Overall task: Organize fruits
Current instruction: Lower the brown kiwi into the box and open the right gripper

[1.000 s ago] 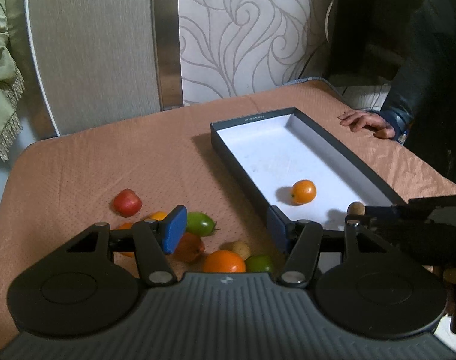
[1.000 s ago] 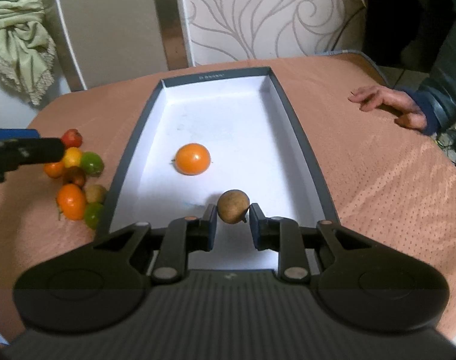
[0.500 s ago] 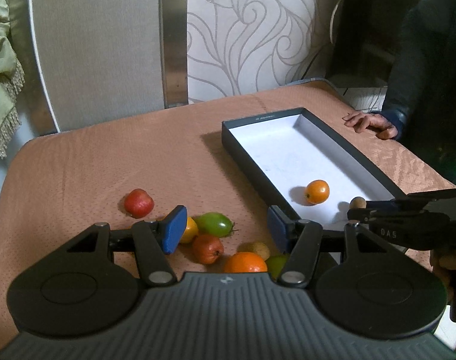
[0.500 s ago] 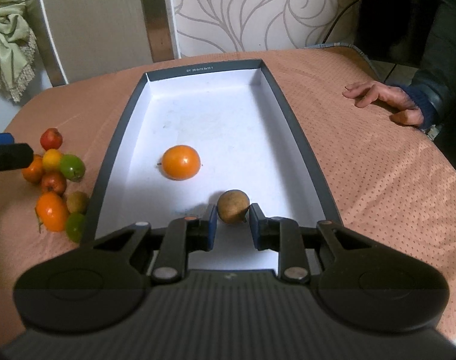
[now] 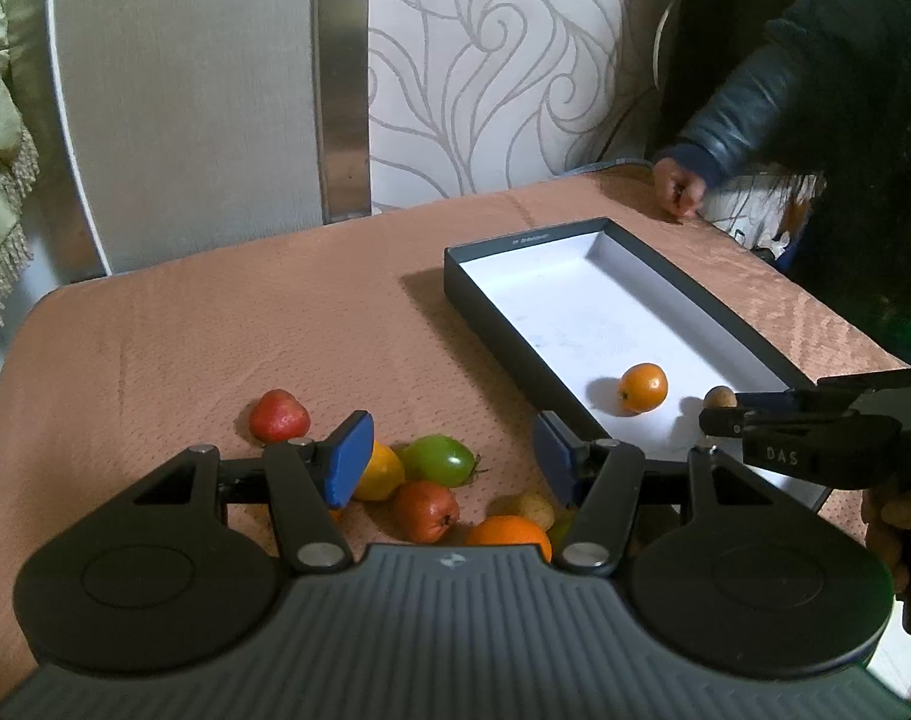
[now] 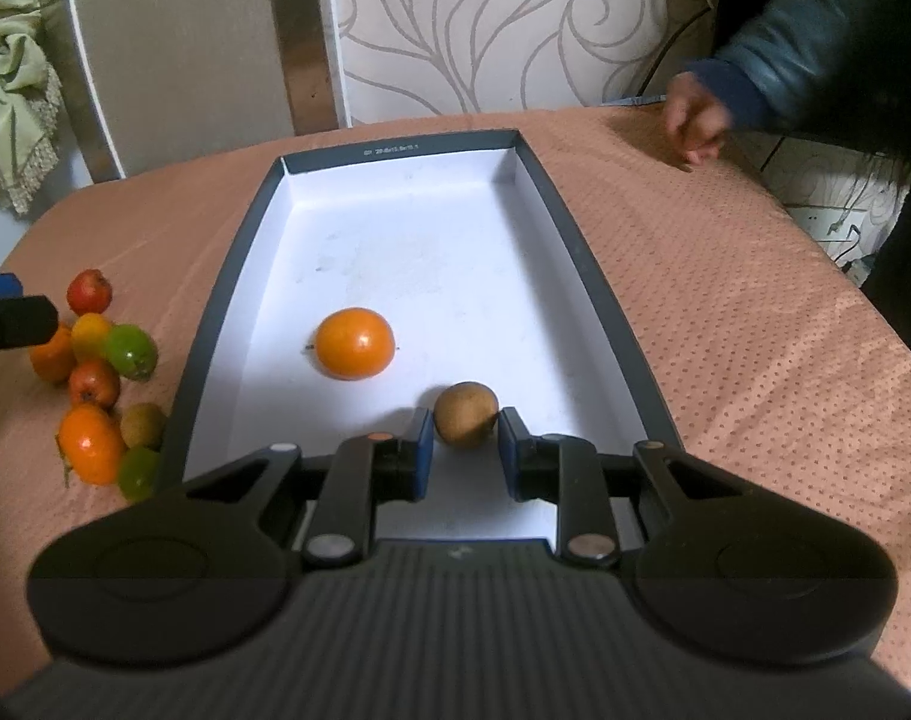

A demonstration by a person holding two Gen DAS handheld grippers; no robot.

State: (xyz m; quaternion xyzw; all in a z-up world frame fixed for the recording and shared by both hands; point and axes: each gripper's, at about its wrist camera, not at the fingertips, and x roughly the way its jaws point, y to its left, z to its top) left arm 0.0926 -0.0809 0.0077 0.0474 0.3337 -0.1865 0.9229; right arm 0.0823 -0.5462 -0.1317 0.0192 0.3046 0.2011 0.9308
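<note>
Left wrist view: the left gripper [image 5: 449, 456] hangs over a table [image 5: 215, 330] covered in a peach dotted cloth, its blue-padded jaws standing apart with nothing between the pads. Below and between them lies a loose cluster of small fruit: a red round fruit [image 5: 278, 417] furthest out, a yellow fruit [image 5: 380, 471] touching a green oval fruit [image 5: 440, 459], a second red fruit [image 5: 425, 510] in front of those, then a large orange fruit [image 5: 508, 531] and a pale tan fruit [image 5: 532, 507] partly hidden by the gripper body. To the right sits a long shallow box with dark walls and a white floor [image 5: 485, 294]. Inside it rests one round orange fruit [image 5: 642, 387]. The right gripper [image 5: 722, 405] reaches in from the right edge, with a small brown round fruit [image 5: 719, 397] at its tip. A bystander's hand [image 5: 678, 189] in a dark sleeve rests at the table's far corner.

Right wrist view: the right gripper [image 6: 466, 450] points into the near end of the box [image 6: 599, 312]. The brown fruit [image 6: 466, 414] sits between its jaws, which stand close against it on both sides; it looks to rest on the box floor, and whether the pads press it I cannot tell for certain. The orange fruit [image 6: 354, 343] lies further in, slightly left. The fruit cluster [image 6: 104, 378] lies on the cloth outside the left wall of the box, well apart from the brown fruit. A green cloth [image 6: 11, 72] hangs at the upper left, beside a pale chair back [image 6: 173, 48].
</note>
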